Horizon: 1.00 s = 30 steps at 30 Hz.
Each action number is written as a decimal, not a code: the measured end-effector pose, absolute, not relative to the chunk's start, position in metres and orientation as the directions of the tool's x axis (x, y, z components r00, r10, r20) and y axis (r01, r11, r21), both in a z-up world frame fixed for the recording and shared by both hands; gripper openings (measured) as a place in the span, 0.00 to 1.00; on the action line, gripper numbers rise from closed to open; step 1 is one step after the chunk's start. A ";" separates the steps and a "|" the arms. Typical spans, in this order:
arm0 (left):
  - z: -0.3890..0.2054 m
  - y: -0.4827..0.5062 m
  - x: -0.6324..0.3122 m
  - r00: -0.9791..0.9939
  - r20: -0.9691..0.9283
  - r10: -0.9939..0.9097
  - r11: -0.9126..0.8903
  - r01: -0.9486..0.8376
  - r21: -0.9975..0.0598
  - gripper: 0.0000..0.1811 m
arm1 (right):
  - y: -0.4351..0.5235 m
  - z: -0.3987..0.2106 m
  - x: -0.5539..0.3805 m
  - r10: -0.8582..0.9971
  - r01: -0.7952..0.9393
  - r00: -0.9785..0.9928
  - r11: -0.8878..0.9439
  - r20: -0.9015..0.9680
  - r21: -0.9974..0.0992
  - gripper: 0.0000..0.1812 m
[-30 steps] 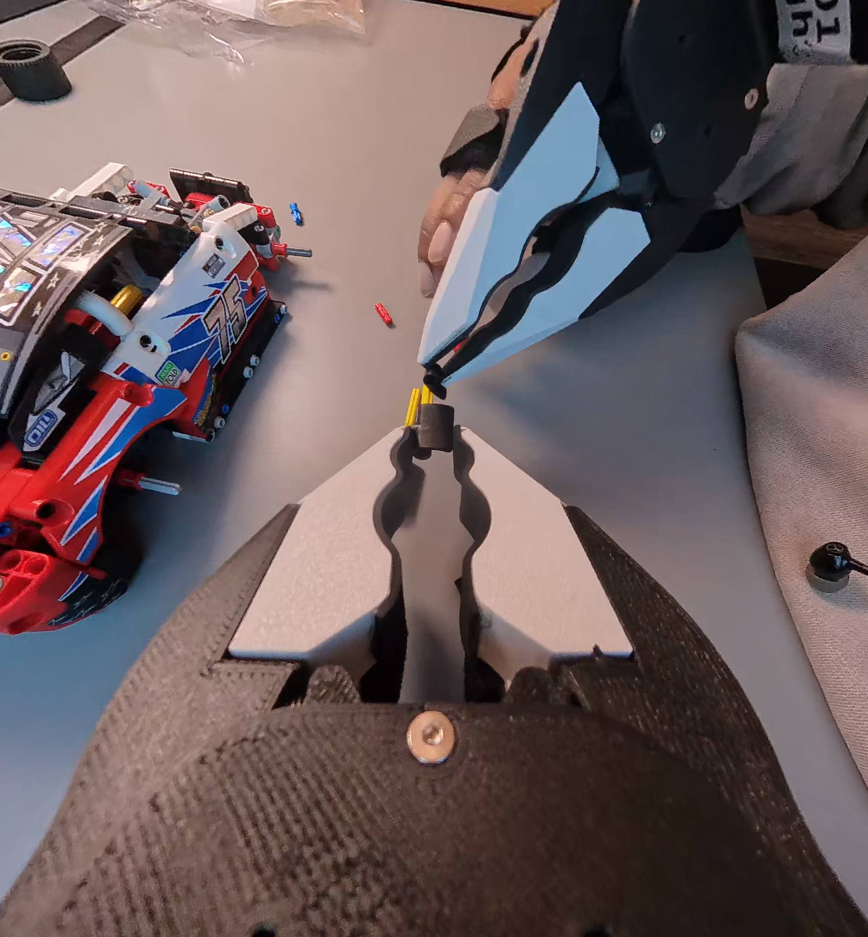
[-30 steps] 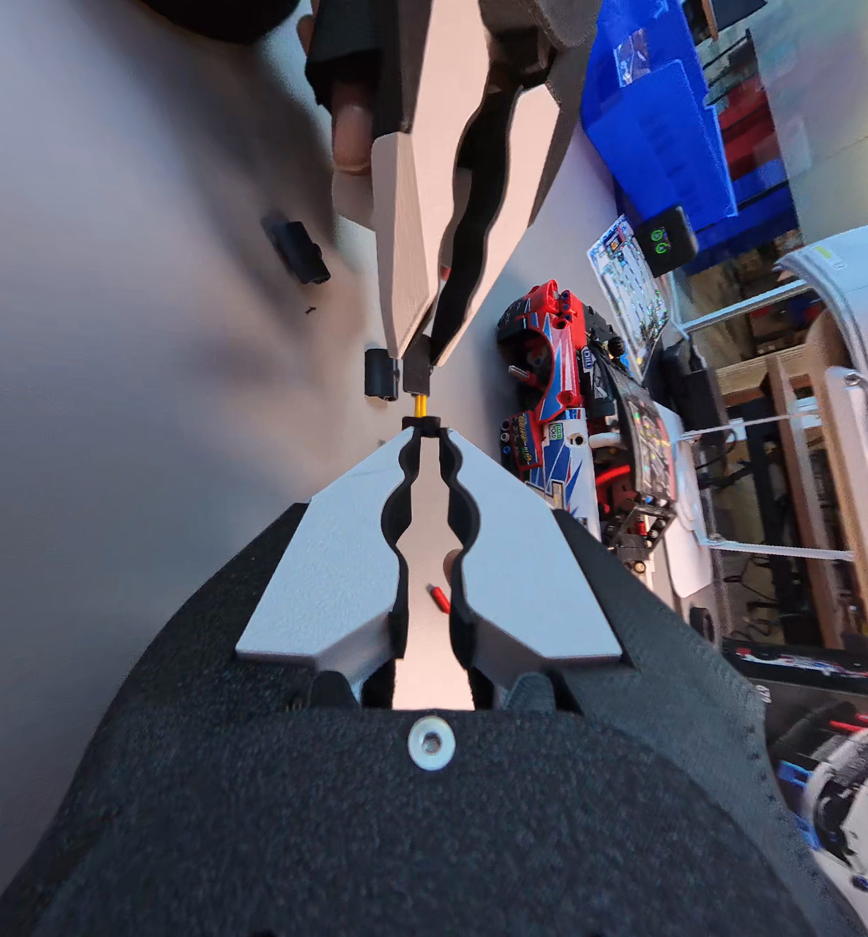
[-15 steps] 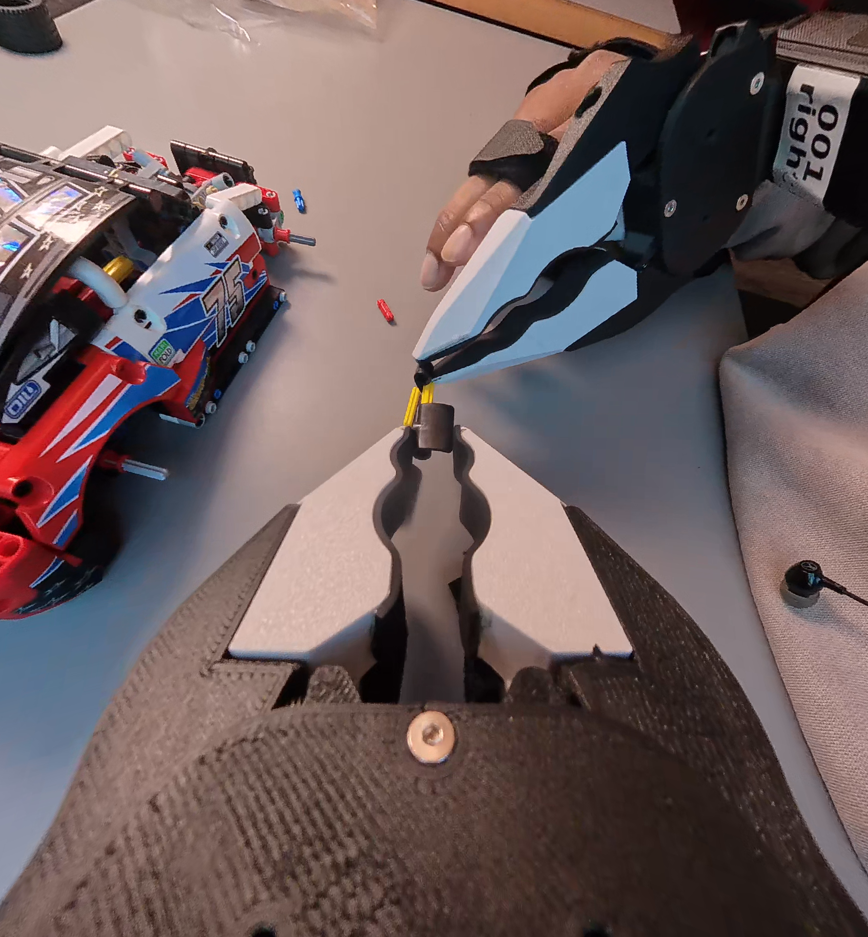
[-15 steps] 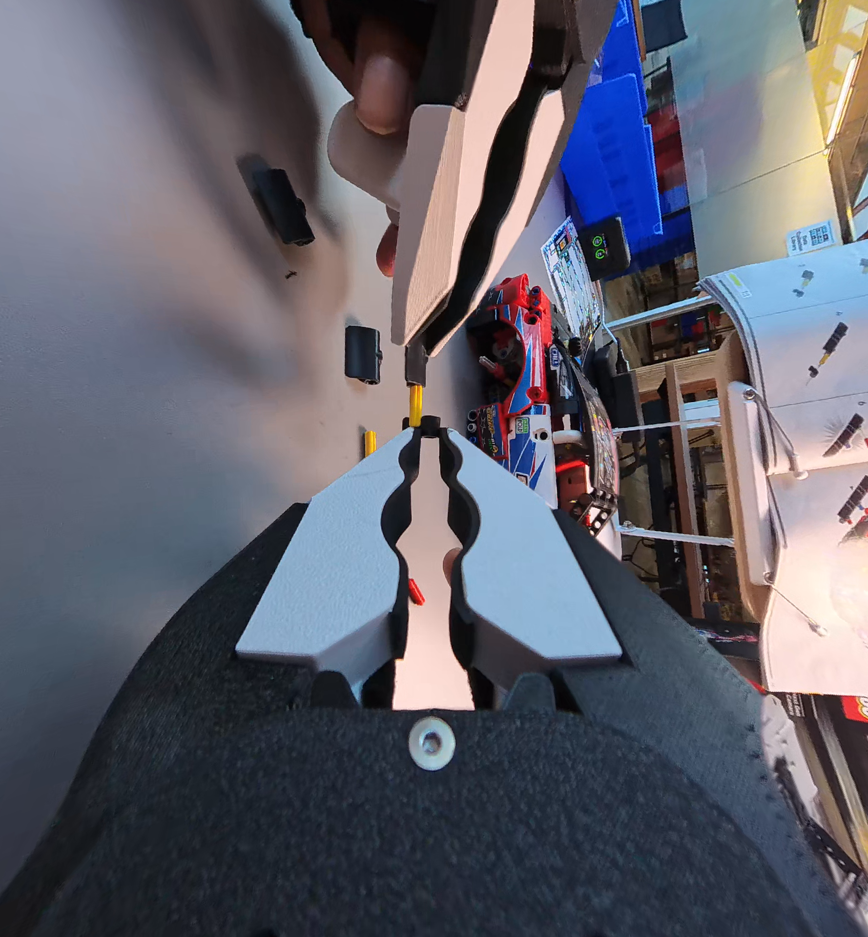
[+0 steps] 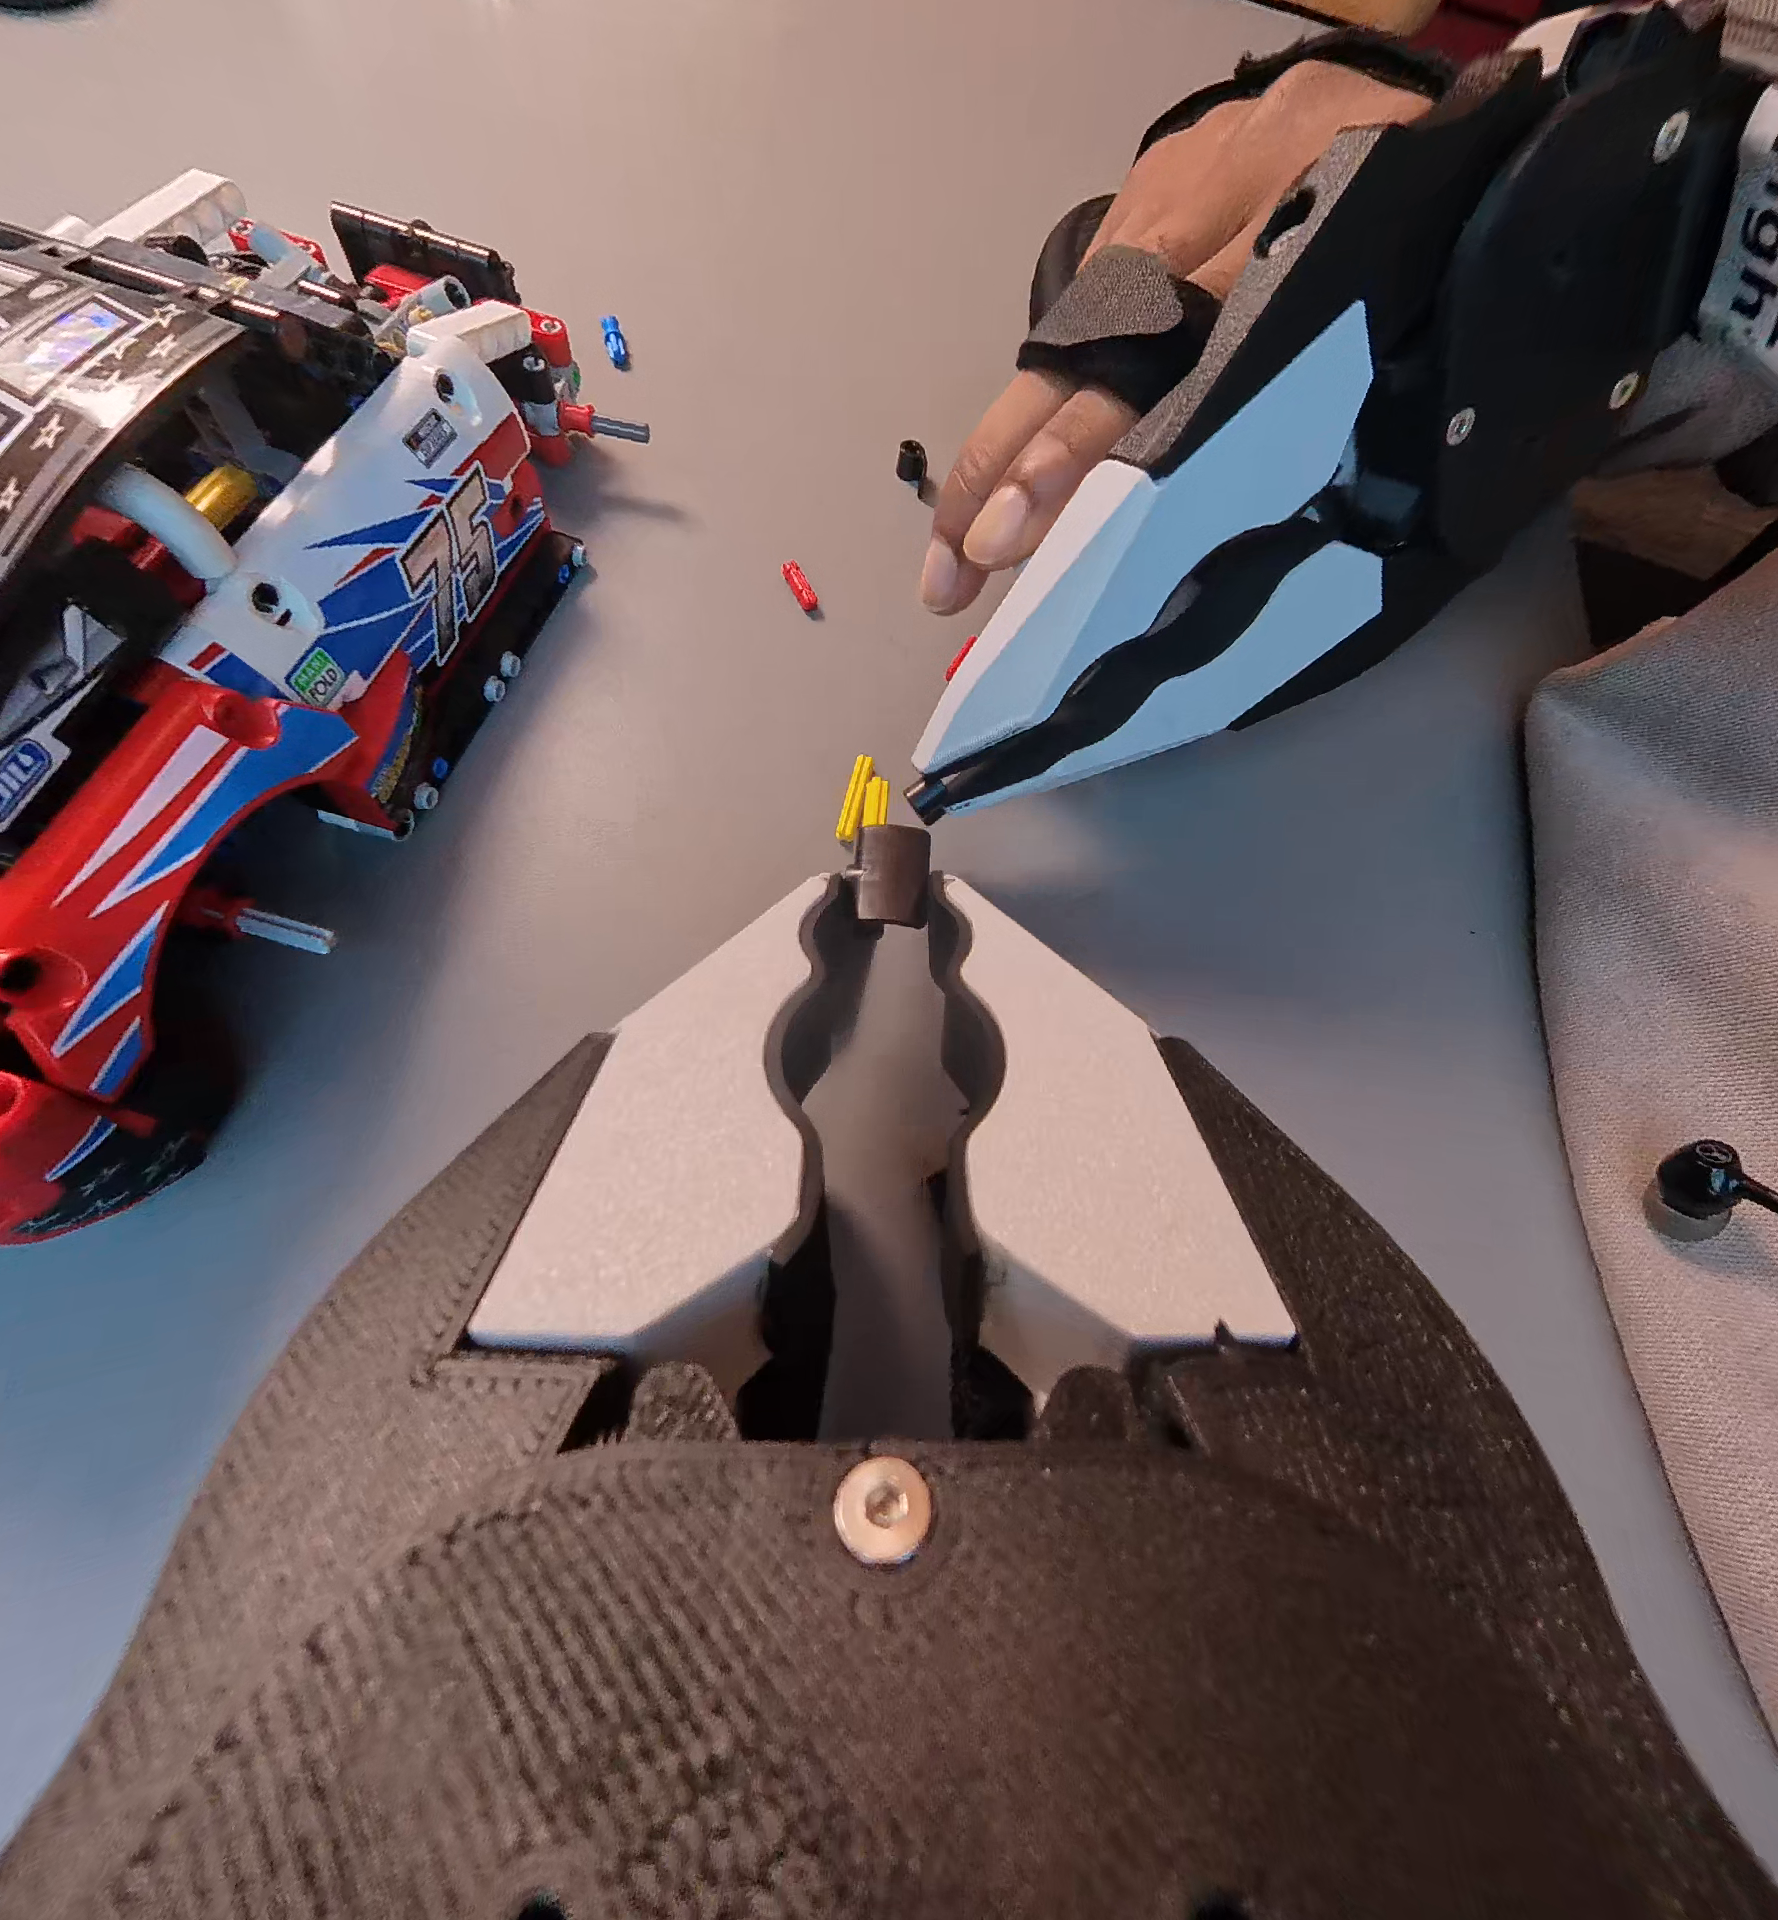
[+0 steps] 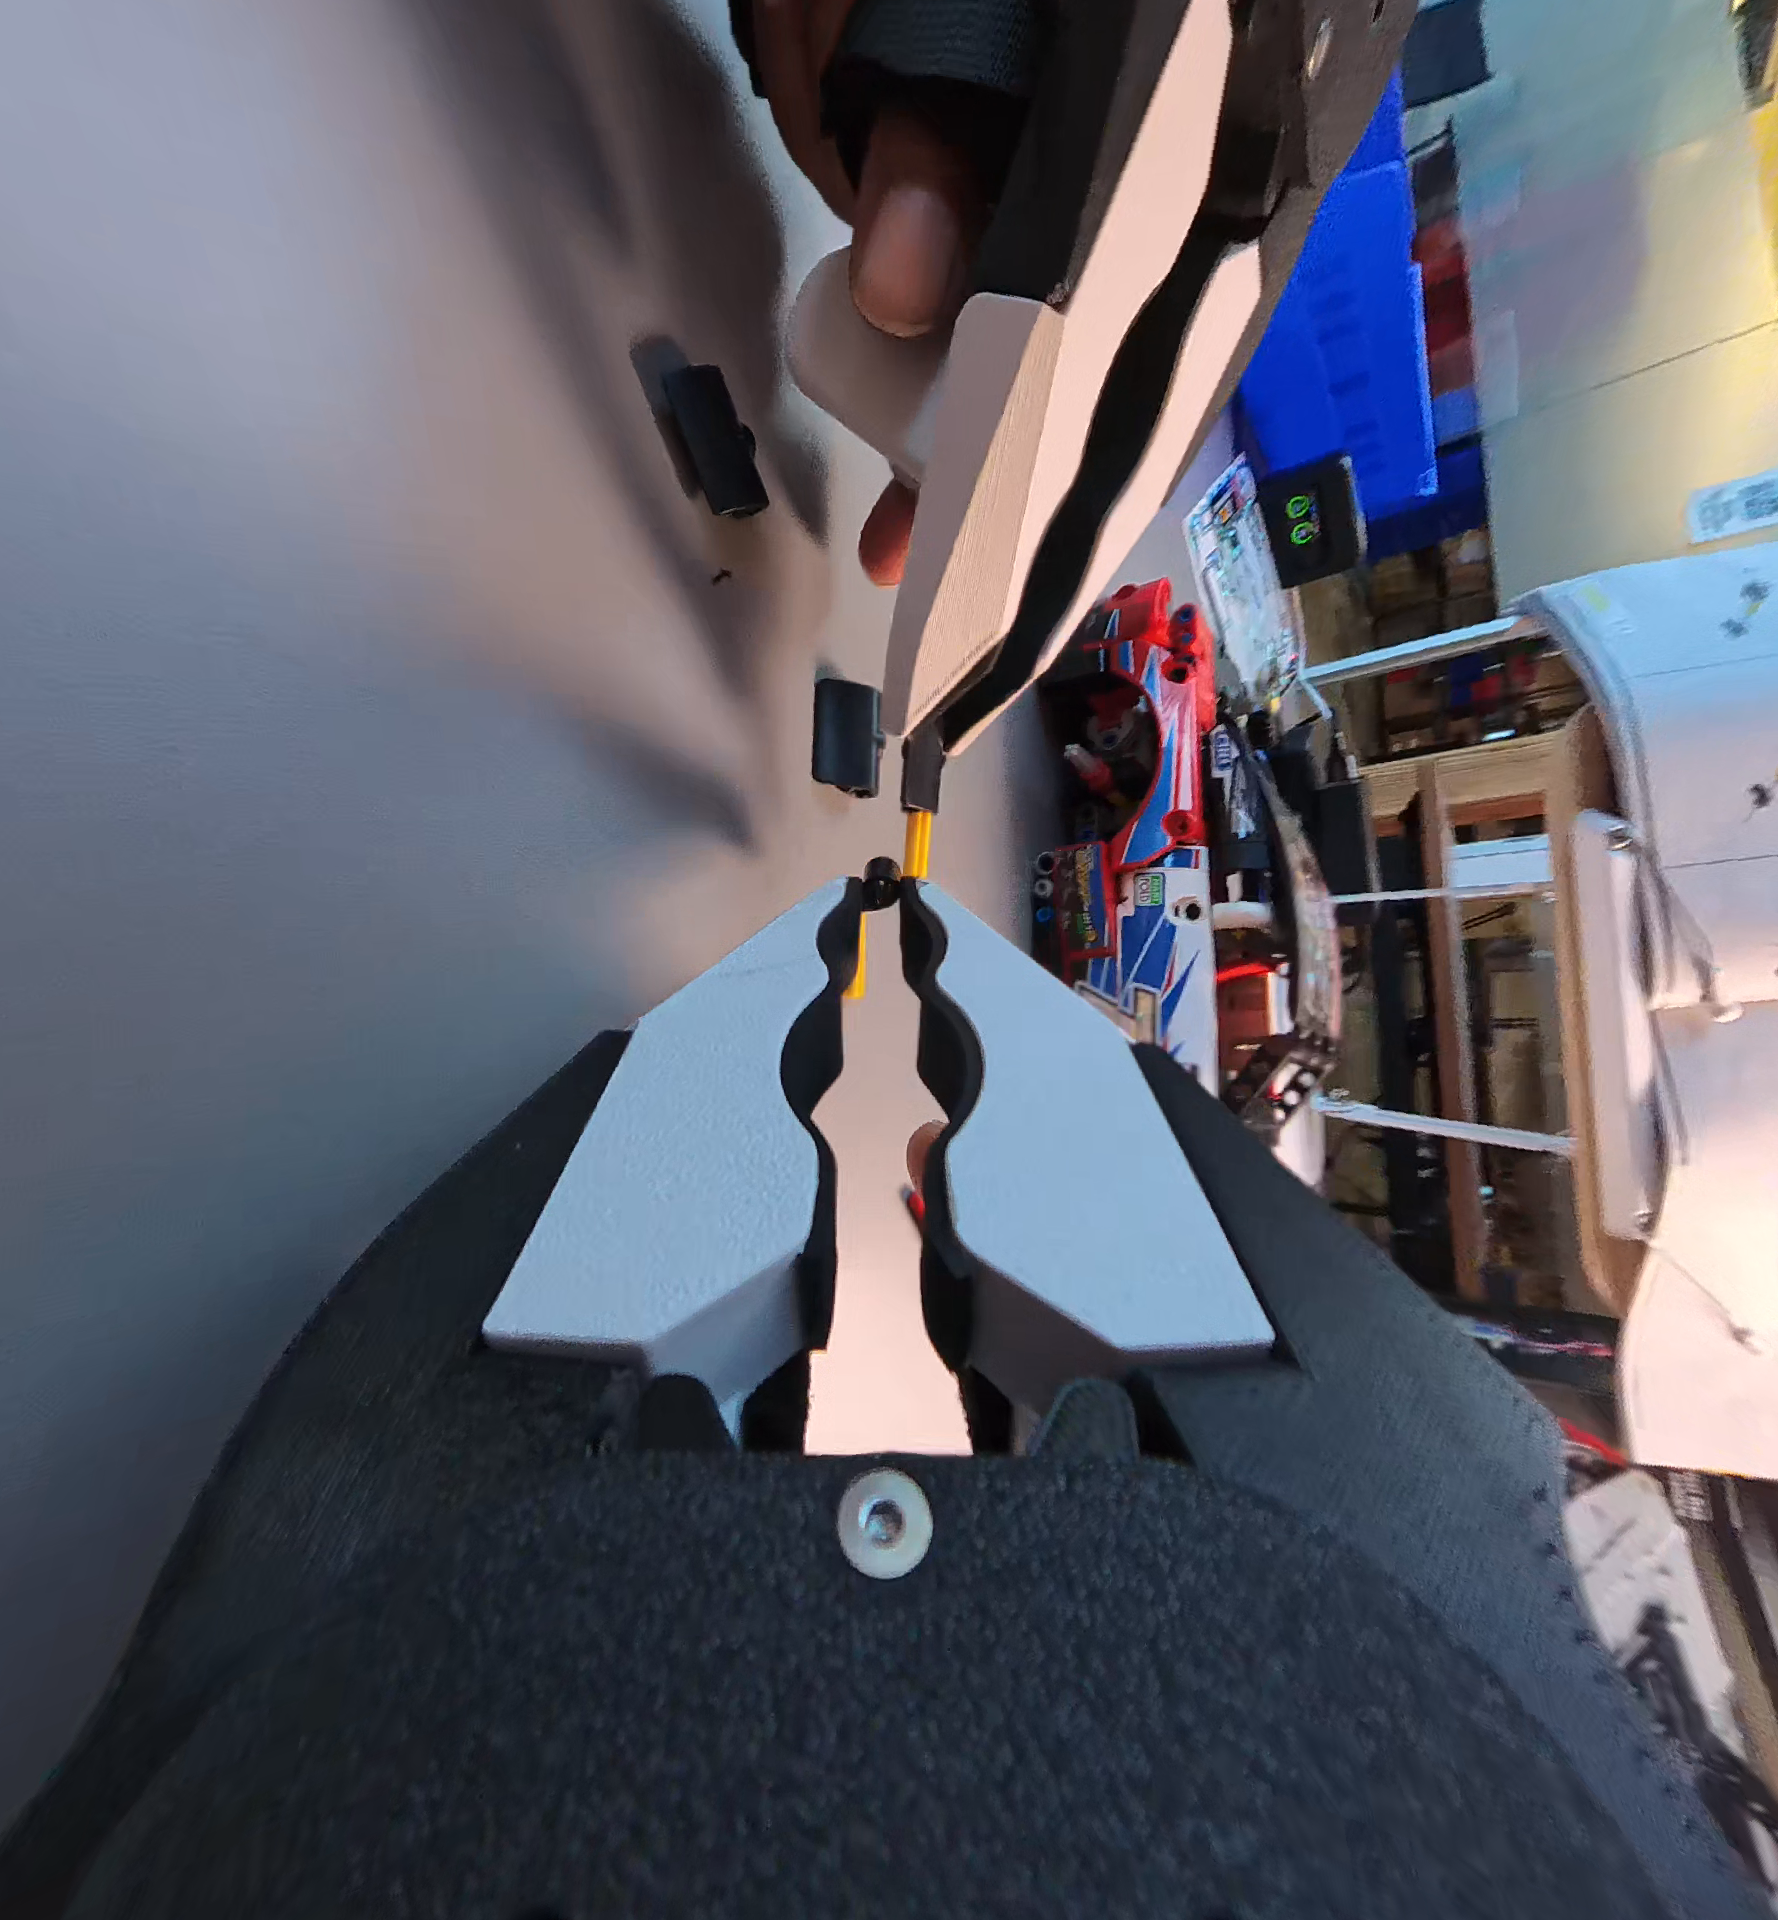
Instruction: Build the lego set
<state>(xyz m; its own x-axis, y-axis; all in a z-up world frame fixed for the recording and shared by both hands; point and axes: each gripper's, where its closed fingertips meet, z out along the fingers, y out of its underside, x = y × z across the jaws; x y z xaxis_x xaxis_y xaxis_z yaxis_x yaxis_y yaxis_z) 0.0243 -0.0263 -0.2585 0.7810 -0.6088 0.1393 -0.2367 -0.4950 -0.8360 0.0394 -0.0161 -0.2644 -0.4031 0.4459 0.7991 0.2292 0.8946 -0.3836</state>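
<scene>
My left gripper (image 5: 890, 885) is shut on a dark connector (image 5: 893, 873) with a yellow axle (image 5: 877, 800) sticking out of its front. My right gripper (image 6: 880, 883) is shut on a small black bush (image 6: 880, 869). In the left wrist view the right gripper (image 5: 935, 800) comes in from the right, its bush just right of the axle's tip. In the right wrist view the left gripper (image 6: 921, 743) hangs from above with the connector (image 6: 921, 774) and axle (image 6: 916, 842). The red, white and blue lego car (image 5: 241, 623) stands at left.
On the grey table lie a second yellow axle (image 5: 850, 798), a red pin (image 5: 800, 584), a blue pin (image 5: 613, 341), a small black piece (image 5: 911, 462) and two black connectors (image 6: 849, 753) (image 6: 713, 442). Grey cloth with an earbud (image 5: 1695, 1190) lies at right. An open booklet (image 6: 1716, 727) stands beyond the car. My left and right fingertips are right by each other.
My right gripper has swung lower and flatter to the right. Its bush sat at the axle's end before and now sits just beside the tip. The left gripper keeps its hold.
</scene>
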 end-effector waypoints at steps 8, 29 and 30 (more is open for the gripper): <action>-0.259 -0.033 0.031 0.745 0.096 -0.660 -0.467 -0.307 -0.829 0.07 | -0.005 -0.276 0.053 0.484 0.415 -0.541 0.865 0.688 -0.282 0.03; -0.275 -0.039 0.027 0.712 -0.119 -0.692 -0.415 -0.528 -0.741 0.07 | -0.027 -0.275 0.046 0.822 0.553 -0.529 0.524 0.213 -0.648 0.10; -0.275 -0.040 0.027 0.712 -0.118 -0.692 -0.414 -0.526 -0.743 0.07 | -0.026 -0.272 0.048 0.837 0.556 -0.523 0.480 0.163 -0.679 0.10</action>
